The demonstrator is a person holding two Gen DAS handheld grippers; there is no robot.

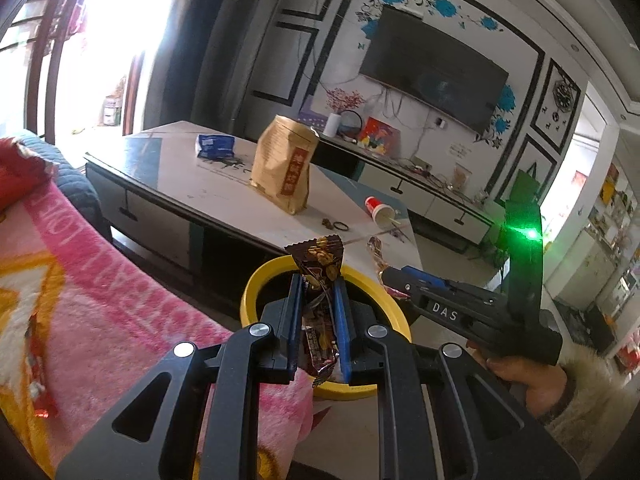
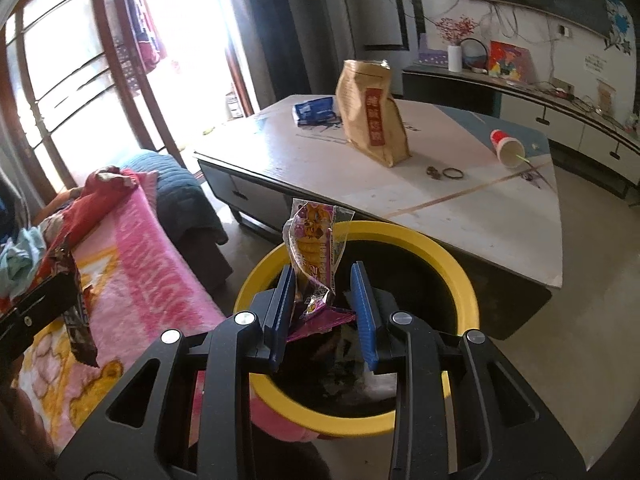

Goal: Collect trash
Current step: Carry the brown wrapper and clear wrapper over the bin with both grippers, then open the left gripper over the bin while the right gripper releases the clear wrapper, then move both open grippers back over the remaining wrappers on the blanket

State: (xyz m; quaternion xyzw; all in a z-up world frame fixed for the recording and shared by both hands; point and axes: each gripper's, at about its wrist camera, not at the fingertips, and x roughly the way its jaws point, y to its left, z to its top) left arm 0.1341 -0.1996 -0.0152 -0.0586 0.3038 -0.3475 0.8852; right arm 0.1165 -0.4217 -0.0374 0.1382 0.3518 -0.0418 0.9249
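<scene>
The dark brown foil snack wrapper (image 1: 318,300) is standing almost upright, its long axis running up between the blue pads (image 1: 295,312), crimped end pointing upward. The left gripper (image 1: 318,280) is pinching it, both pads pressed against its sides, above the near edge of the round yellow-rimmed black trash bin (image 1: 250,288). It is crumpled and glossy, with gold print.

The crinkled purple-and-orange clear plastic snack wrapper (image 2: 314,252) is also pointing upward, slightly tilted, its lower end folded out sideways. The right gripper (image 2: 324,272) is standing with its jaws spread: the wrapper is leaning against the left blue pad while a gap shows before the right one (whether the pad is really bearing on it cannot be told). It is hanging over the bin's dark opening.

In the left wrist view, the right gripper is reaching in from the right, held pistol-style in a hand (image 1: 520,376) with a fluffy cuff.

Behind the bin, a tan paper bag (image 2: 372,112) is standing on the white coffee table (image 2: 500,216), with a tipped red paper cup (image 2: 506,146) well apart from it.
</scene>
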